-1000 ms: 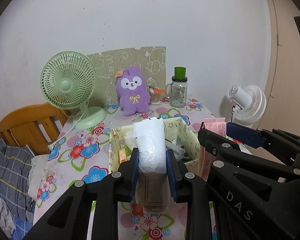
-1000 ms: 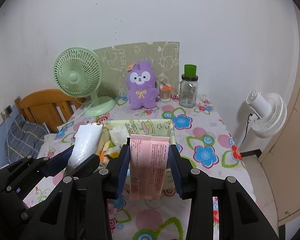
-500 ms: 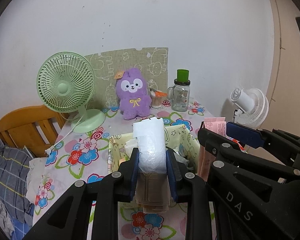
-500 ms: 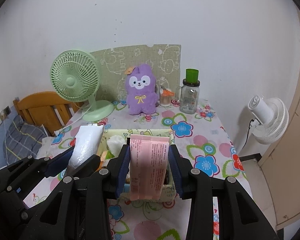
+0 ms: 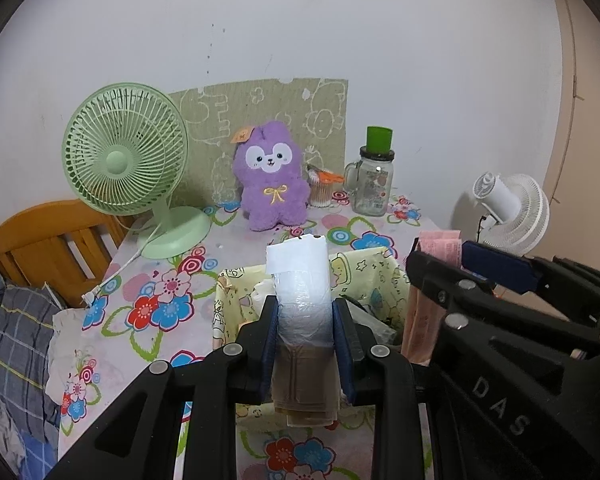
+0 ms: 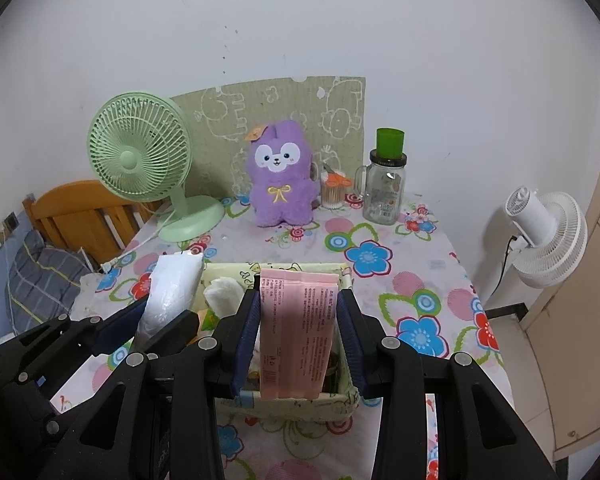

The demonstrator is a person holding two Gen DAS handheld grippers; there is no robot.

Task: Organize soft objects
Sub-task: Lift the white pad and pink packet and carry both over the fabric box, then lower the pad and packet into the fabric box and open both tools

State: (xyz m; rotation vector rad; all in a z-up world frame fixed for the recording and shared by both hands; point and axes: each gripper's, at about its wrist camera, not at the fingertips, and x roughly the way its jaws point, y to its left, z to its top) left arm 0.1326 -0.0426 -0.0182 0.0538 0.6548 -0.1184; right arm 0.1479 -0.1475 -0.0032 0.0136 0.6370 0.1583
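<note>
The yellow fabric basket (image 6: 346,394) sits at the near middle of the flowered table (image 6: 428,276), directly below and ahead of both grippers. The left gripper (image 5: 305,316) is clamped on a clear-wrapped packet (image 5: 300,280), long axis upright, over the basket's left half. Just to the right, the right gripper (image 6: 298,312) pinches an upright pink packet (image 6: 296,320) above its near wall.

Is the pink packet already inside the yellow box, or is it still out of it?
Out. The pink packet is clamped between the right gripper's pads and hangs above the yellow box, in front of its opening.
</note>
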